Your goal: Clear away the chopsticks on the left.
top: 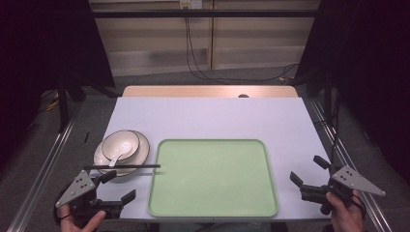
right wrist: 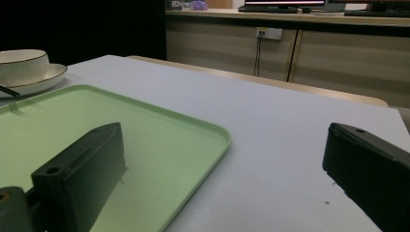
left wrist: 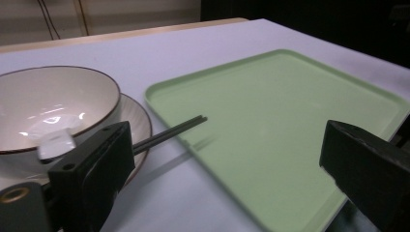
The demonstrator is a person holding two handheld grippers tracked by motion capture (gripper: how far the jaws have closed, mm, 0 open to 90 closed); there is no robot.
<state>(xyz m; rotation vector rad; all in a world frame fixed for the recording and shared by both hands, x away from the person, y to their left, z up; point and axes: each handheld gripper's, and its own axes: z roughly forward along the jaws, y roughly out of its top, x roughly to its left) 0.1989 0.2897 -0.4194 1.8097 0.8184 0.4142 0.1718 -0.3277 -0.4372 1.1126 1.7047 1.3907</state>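
Lying across the near rim of the plate (top: 104,159), the 2 black chopsticks (top: 121,166) are running left to right along the table's width, their long axis almost parallel to the table's near edge. Their right tips are reaching over the left rim of the green tray (top: 212,210), and their left ends are sitting past the plate's left side. They are resting just ahead of the left gripper (top: 118,186), not touching it.

Sitting on the plate is a cream bowl (top: 121,144) with a dark rim, and a white spoon (top: 117,155) is leaning inside it, its handle pointing toward the chopsticks. The tray is occupying the middle of the white table (top: 208,118), and nothing is lying between the left gripper and the chopsticks.

Both tongs are being held wide apart with nothing between the jaws. The right gripper (top: 307,171) is hovering off the tray's right side, well apart from the dishes.

The left gripper view is showing the chopsticks (left wrist: 169,133) as a close pair angling up to the right onto the tray's edge (left wrist: 159,94), a detail the high view is rendering only as 1 dark line. The right gripper view is catching the bowl (right wrist: 21,60) far off at the left and only the tip of the chopsticks (right wrist: 8,90).
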